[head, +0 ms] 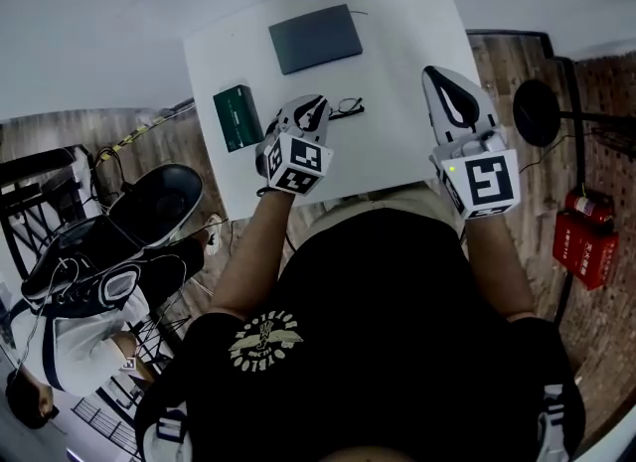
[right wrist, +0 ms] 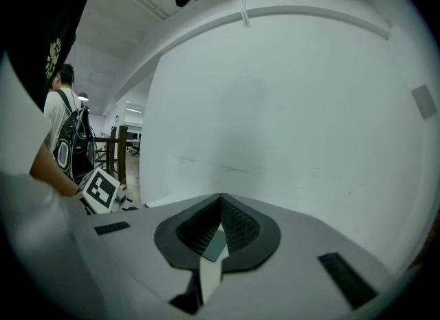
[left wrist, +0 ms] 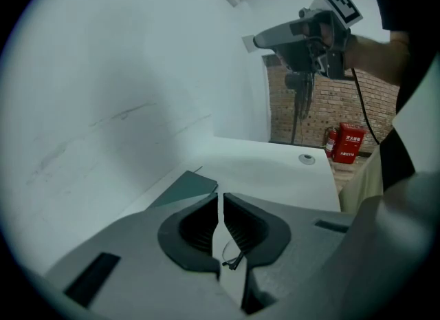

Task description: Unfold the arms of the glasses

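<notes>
1. Desk (head: 417, 43): plain white.
2. Flat case (head: 315, 38): dark slate grey.
3. Small box (head: 238, 117): dark green.
4. Glasses (head: 347, 107): thin black frame.
5. Left tool (head: 314, 104) and right tool (head: 439, 75): pale grey shells with black ribbed pads. Their cubes carry black-and-white square markers.
6. Floor (head: 497, 63): brown wood planks.
7. Shirt (head: 397, 331): black, with a pale emblem.
8. Floor box (head: 584, 243): red.
</notes>
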`<state>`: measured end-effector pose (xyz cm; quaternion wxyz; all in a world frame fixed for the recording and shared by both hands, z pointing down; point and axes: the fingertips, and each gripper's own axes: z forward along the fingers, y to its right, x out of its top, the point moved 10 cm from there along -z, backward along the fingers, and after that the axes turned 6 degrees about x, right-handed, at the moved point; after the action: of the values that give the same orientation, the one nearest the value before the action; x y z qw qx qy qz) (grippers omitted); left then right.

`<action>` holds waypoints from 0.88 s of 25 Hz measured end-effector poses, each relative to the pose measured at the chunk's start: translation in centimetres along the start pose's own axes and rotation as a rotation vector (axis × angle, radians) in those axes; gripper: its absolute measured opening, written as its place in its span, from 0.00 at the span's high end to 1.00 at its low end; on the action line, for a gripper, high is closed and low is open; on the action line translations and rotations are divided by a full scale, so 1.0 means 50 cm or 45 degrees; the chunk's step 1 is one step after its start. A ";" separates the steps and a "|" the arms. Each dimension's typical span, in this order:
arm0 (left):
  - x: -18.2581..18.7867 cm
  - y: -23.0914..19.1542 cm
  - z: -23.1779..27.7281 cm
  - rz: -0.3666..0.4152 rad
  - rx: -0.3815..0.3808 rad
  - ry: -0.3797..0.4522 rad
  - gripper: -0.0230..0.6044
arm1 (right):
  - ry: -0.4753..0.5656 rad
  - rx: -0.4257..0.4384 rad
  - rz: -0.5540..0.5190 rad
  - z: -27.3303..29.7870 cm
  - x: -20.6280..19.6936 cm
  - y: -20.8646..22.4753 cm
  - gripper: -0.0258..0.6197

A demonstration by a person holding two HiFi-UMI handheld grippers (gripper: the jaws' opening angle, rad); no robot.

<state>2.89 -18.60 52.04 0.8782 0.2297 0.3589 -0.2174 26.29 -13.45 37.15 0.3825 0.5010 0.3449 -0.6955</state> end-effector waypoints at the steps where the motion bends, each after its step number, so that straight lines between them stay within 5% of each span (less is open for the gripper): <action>1: -0.006 0.005 0.006 0.015 -0.014 -0.022 0.95 | 0.002 -0.002 -0.001 -0.002 0.002 0.000 0.96; 22: -0.112 0.073 0.158 0.307 -0.197 -0.414 0.84 | -0.069 -0.026 0.062 0.019 -0.047 0.059 0.96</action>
<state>5.46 -18.92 62.06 0.9592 0.1648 0.1980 -0.1169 28.95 -15.24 39.36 0.4136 0.4863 0.3292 -0.6958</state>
